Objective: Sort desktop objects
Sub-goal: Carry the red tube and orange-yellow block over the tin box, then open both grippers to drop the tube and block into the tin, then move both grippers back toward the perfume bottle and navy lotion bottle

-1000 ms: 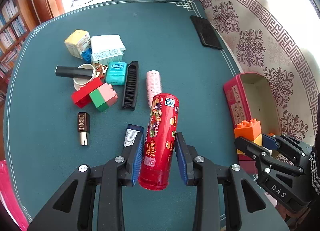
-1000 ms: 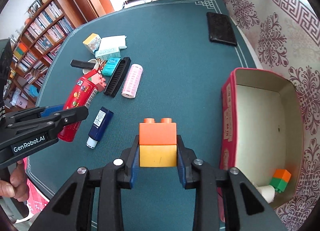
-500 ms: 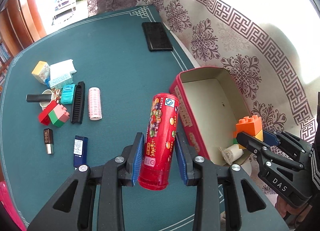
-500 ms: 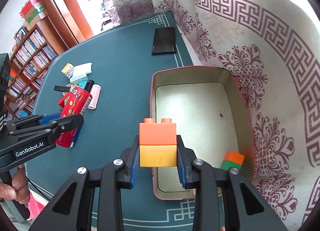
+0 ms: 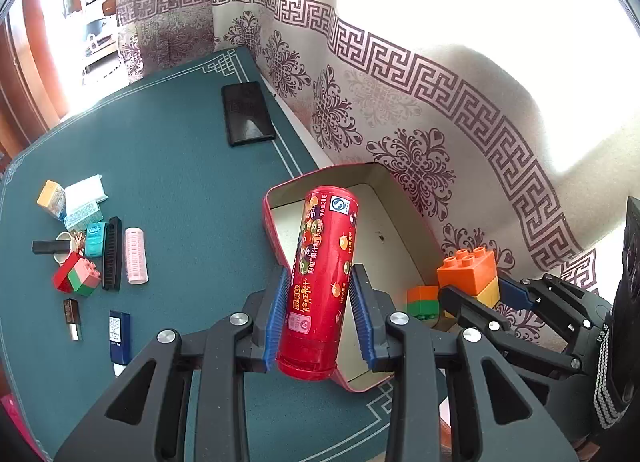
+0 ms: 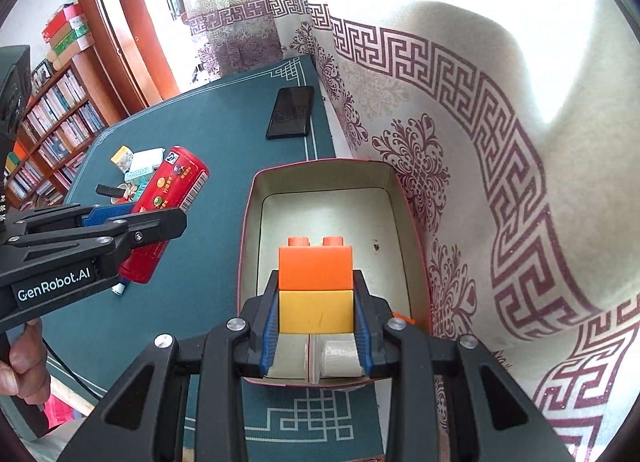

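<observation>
Both our grippers have swung away from the clutter at 9 o'clock on the dark green table mat (image 5: pixel 168 166) and now hang over the open red metal tin with the cream inside (image 5: pixel 376 178), which has come to the centre of both views. Our left gripper (image 5: pixel 318 316) clamps the red cylindrical candy tube (image 5: pixel 322 270) over the tin's near-left wall, and our right gripper (image 6: pixel 316 316) clamps the orange-on-yellow stacked toy bricks (image 6: pixel 316 288) over its floor. We judge it best to lower each over bare floor toward 12 o'clock, clear of the orange-and-green brick (image 5: pixel 422 300) and white roll (image 6: pixel 340 356) in the near corner, then release low.
</observation>
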